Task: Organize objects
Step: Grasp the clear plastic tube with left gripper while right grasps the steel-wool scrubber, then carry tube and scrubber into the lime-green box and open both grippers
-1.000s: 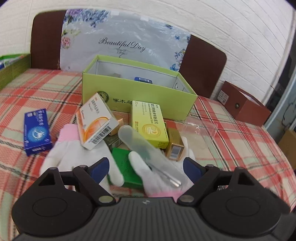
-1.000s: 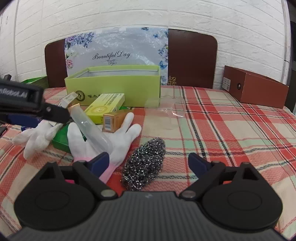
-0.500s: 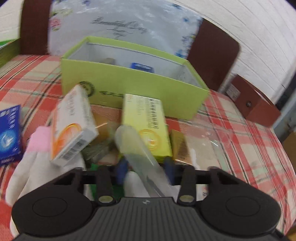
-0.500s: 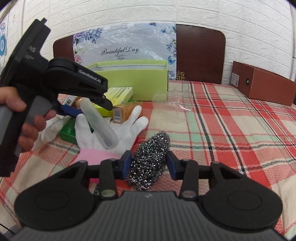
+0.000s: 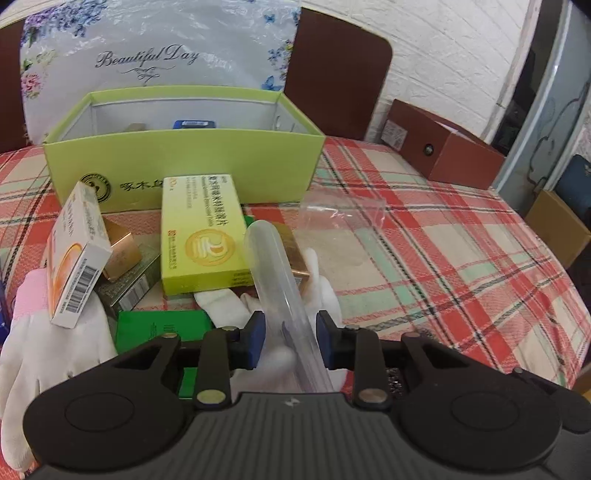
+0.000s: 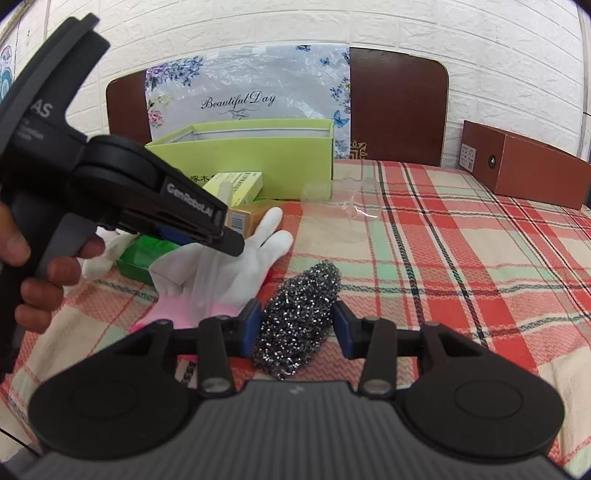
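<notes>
Both views are evenly and brightly lit by soft, diffuse light; shadows on the plaid tablecloth [image 6: 461,258] are faint and short. Fisheye distortion bows the brick wall [image 6: 406,29] and darkens the frame corners. Glare whitens the floral plastic sheet [image 5: 155,55] and glints on the clear tube [image 5: 275,273] and the crumpled clear film [image 5: 343,212]. The steel scrubber [image 6: 299,317] sparkles with small highlights. The tube appears smeared and translucent in the right wrist view. Near-field gripper bodies look slightly soft.
</notes>
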{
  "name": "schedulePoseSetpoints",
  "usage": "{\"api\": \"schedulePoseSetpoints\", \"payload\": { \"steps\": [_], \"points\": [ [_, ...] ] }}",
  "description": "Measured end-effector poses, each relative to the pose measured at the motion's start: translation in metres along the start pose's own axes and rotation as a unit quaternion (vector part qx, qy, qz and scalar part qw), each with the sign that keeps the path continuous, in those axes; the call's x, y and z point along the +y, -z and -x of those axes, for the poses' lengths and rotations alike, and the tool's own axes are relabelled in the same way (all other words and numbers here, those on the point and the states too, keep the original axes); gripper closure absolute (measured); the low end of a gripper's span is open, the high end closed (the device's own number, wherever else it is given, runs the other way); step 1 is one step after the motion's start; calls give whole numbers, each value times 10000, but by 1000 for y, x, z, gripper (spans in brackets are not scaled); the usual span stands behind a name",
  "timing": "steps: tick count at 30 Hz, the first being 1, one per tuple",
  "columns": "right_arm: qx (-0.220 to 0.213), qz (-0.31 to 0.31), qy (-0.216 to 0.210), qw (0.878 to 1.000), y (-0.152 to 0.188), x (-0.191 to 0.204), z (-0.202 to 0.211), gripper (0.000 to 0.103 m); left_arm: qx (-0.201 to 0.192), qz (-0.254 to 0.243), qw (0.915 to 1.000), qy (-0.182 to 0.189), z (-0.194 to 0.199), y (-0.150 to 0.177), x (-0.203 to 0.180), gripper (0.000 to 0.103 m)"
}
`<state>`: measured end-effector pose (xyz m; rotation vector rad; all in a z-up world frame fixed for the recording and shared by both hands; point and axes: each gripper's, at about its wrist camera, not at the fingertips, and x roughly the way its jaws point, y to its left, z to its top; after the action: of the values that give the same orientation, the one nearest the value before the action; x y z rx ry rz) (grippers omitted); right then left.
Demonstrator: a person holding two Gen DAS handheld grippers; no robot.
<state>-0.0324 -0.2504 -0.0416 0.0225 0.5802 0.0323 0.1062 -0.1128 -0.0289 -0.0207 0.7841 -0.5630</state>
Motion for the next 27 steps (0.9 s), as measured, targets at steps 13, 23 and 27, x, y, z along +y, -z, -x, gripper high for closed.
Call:
{"api": "schedulePoseSetpoints", "payload": {
  "steps": [13, 23, 27],
  "points": [
    [63, 8, 14, 10000, 2, 2, -5, 60, 150, 128, 9997, 110, -6, 3, 11, 86],
    [72, 46, -19, 10000, -4, 5, -2, 64, -539, 597, 9938, 764, 47, -14, 31, 93],
    [-131, -26, -39, 9999, -15, 2, 8, 66, -879, 502, 9918, 777, 82, -30, 34, 93]
  ]
}}
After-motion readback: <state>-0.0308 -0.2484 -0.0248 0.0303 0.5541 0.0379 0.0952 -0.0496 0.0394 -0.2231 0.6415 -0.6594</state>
